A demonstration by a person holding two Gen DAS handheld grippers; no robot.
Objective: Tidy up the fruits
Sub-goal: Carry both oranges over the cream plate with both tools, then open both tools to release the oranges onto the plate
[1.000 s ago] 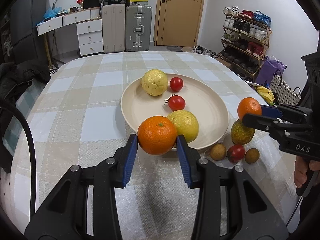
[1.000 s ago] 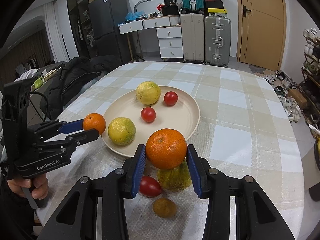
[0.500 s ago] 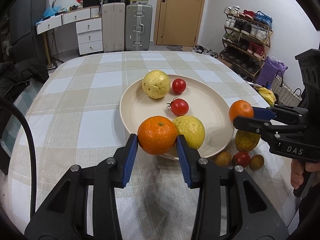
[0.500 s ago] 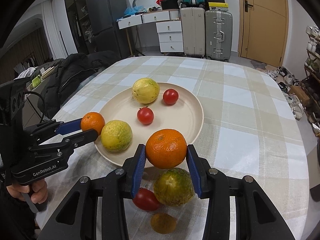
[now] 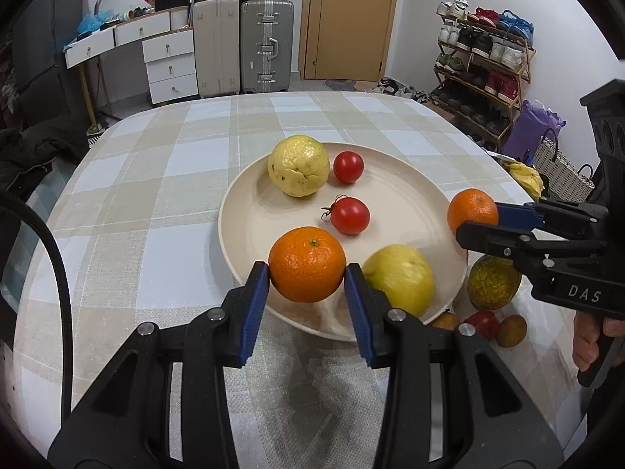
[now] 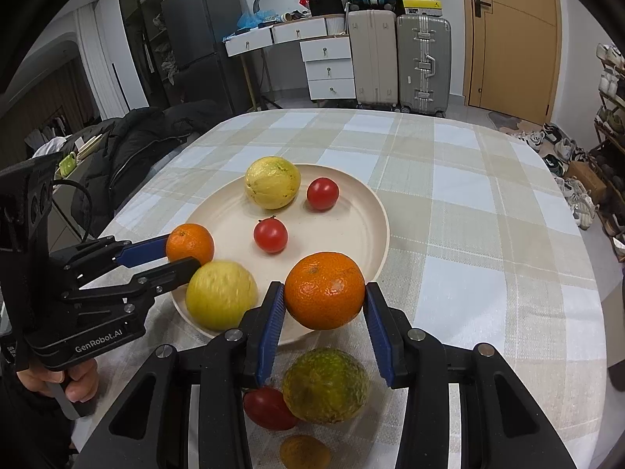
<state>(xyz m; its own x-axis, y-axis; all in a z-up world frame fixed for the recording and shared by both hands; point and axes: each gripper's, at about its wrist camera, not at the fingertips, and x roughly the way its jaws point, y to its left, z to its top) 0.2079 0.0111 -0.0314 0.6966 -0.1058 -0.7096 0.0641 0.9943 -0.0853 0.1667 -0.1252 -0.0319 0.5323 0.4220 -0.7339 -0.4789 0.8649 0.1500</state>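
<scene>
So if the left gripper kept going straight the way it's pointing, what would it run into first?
Probably the cream plate: the left gripper, shut on an orange, aims down over its near rim, beside the yellow-green fruit. Depth is unclear.

The left gripper (image 5: 306,287) clamps a round orange tangerine (image 5: 307,264) over the near rim of a wide cream plate (image 5: 250,226) on a checked tablecloth (image 5: 148,195). Two red tomatoes (image 5: 350,215) and two yellow citrus fruits (image 5: 299,165) lie on the plate. At right, the right gripper (image 5: 482,221) grips a second orange (image 5: 470,211).
</scene>
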